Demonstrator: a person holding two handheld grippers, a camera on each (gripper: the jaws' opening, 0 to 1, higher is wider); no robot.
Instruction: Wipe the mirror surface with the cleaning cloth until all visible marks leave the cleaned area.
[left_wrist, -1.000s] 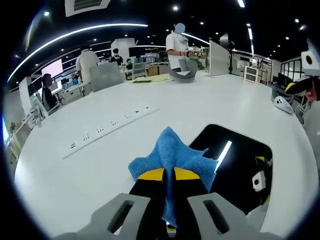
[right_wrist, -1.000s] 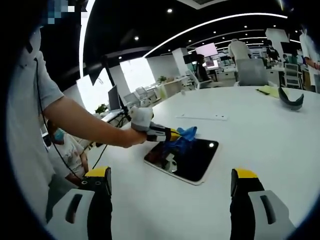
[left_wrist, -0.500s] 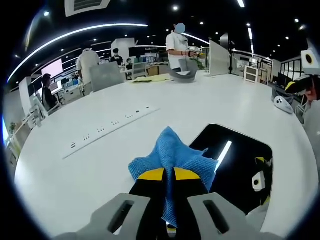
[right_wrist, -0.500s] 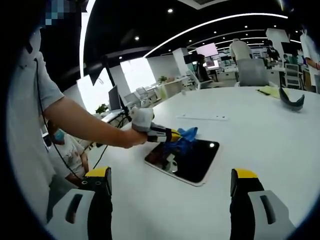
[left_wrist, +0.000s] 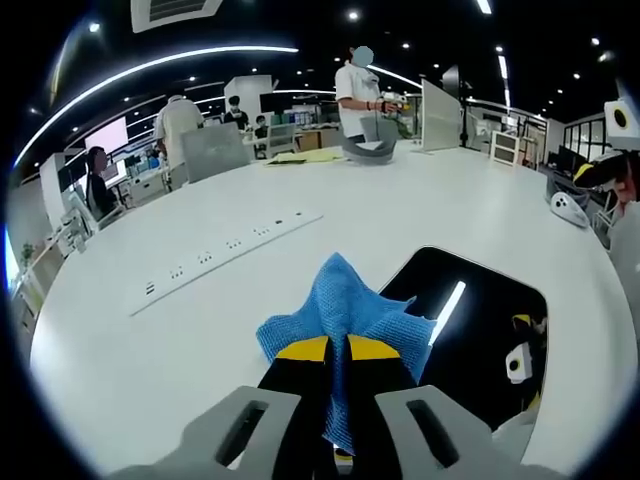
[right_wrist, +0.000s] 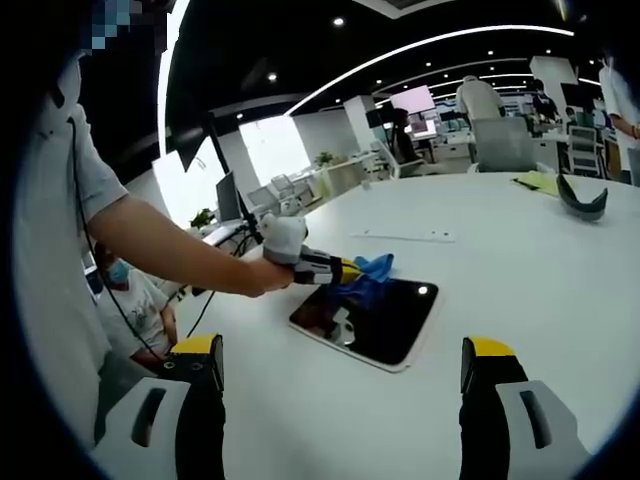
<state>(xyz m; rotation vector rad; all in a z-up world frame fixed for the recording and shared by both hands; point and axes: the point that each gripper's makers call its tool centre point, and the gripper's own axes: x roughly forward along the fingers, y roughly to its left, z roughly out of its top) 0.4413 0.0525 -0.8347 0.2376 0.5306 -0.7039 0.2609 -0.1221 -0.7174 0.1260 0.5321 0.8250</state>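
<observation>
The blue cleaning cloth is pinched between the yellow-tipped jaws of the left tool, which are closed tight on its bunched middle so that the fabric fans out ahead of them. The mirror lies flat on the white surface, a dark rounded rectangle reflecting a ceiling light; in the left gripper view it sits ahead of the tool and off to the right, with the cloth overhanging its near-left edge. In the right gripper view the same contact is seen from the side — the cloth rests at the far-left corner of the mirror, and most of the glass stretches away from it toward the right tool. The right tool is held well back from the mirror, its jaws spread wide and empty. The left tool is judged much the nearer and already loaded, so the wiping is expected to fall to it — the stroke would need to run rightward and forward across the glass, along its longer side. Marks on the mirror cannot be made out. A long white power strip lies well apart, toward the surface's far-left edge.
</observation>
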